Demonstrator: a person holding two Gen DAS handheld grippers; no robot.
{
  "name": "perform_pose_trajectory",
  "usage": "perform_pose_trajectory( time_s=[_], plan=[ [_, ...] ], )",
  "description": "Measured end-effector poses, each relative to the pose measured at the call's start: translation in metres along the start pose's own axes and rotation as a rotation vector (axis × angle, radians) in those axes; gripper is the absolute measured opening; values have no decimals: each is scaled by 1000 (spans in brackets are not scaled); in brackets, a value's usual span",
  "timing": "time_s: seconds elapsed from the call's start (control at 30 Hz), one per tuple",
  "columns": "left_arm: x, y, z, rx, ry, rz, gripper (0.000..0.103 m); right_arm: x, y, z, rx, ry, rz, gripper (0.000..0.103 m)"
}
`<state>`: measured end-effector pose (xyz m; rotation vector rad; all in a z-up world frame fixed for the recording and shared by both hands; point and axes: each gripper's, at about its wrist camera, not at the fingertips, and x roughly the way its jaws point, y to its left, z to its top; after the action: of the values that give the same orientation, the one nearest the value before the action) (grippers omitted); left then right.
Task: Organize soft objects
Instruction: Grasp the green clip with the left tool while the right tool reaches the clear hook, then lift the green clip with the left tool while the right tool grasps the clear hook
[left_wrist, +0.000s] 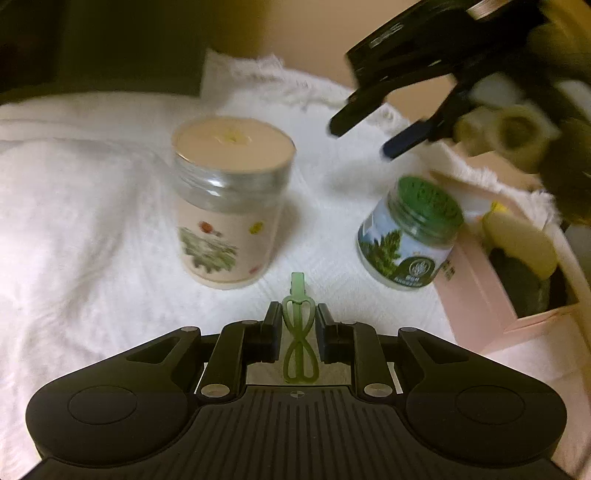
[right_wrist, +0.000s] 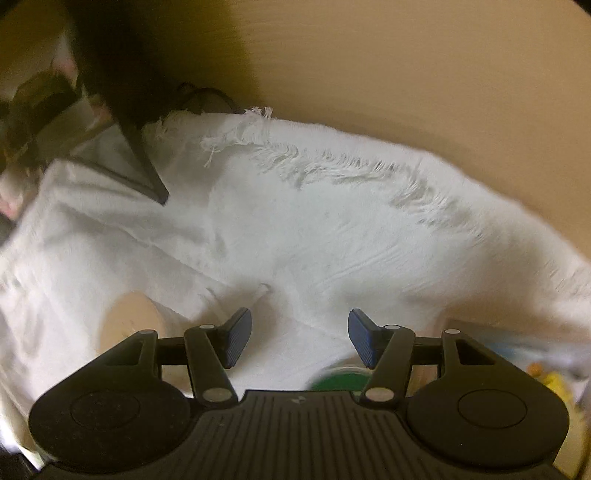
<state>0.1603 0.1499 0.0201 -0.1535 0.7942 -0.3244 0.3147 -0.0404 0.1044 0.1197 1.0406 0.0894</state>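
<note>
The left gripper (left_wrist: 297, 334) was seen closed narrowly on a small green clip (left_wrist: 298, 332), whose long axis ran along the fingers with its tip pointing forward past the pads. Ahead of it, on the white cloth (left_wrist: 92, 221), a large jar with a cream lid (left_wrist: 231, 199) was set to the left and a smaller green-lidded jar (left_wrist: 410, 232) to the right, well apart. Further right, a pink box (left_wrist: 487, 295) with yellow and dark soft items inside was placed just beside the small jar. The right gripper (right_wrist: 300, 338) was held empty and wide above the small jar, nearer the box; the clip's likely destination was judged to lie forward and rightward.
</note>
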Motion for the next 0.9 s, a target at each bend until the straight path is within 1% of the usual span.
perform_pose_trajectory(
  time_s=[0.07, 0.1, 0.13, 0.2, 0.23, 0.3, 0.37, 0.4, 0.43, 0.47, 0.57, 0.6, 0.67, 0.73, 0.9],
  plan=[
    [-13, 4, -2, -8, -28, 1, 22, 16, 1, 9, 68, 52, 46, 57],
    [-19, 6, -3, -12, -39, 2, 22, 25, 3, 12, 91, 83, 50, 50],
    [-24, 9, -4, -17, -49, 4, 22, 38, 7, 15, 110, 121, 48, 40],
    [-33, 14, -6, -31, -65, 8, 22, 62, 14, 18, 148, 175, 26, 36],
    [-37, 18, -8, -46, -71, 11, 22, 72, 17, 18, 161, 189, 14, 32],
    [-40, 25, -9, -70, -75, 14, 22, 90, 25, 20, 180, 205, -23, 27],
    [-43, 30, -14, -92, -79, 22, 22, 105, 34, 22, 163, 209, -69, 26],
    [-44, 33, -17, -102, -79, 26, 22, 108, 39, 22, 145, 195, -93, 23],
    [-46, 35, -19, -113, -79, 30, 22, 109, 46, 23, 113, 192, -113, 15],
    [-48, 38, -22, -125, -78, 35, 22, 110, 52, 23, 75, 206, -118, 13],
    [-56, 47, -26, -150, -83, 49, 22, 100, 56, 20, 35, 193, -103, 9],
    [-58, 49, -26, -154, -85, 52, 22, 92, 56, 19, 17, 179, -95, 3],
    [-64, 49, -20, -148, -96, 45, 22, 70, 56, 18, -10, 133, -94, 3],
    [-69, 43, -14, -121, -111, 39, 22, 45, 53, 18, -38, 82, -86, 3],
    [-78, 28, 3, -66, -133, 3, 22, -9, 37, 14, -30, 11, -14, 3]
  ],
)
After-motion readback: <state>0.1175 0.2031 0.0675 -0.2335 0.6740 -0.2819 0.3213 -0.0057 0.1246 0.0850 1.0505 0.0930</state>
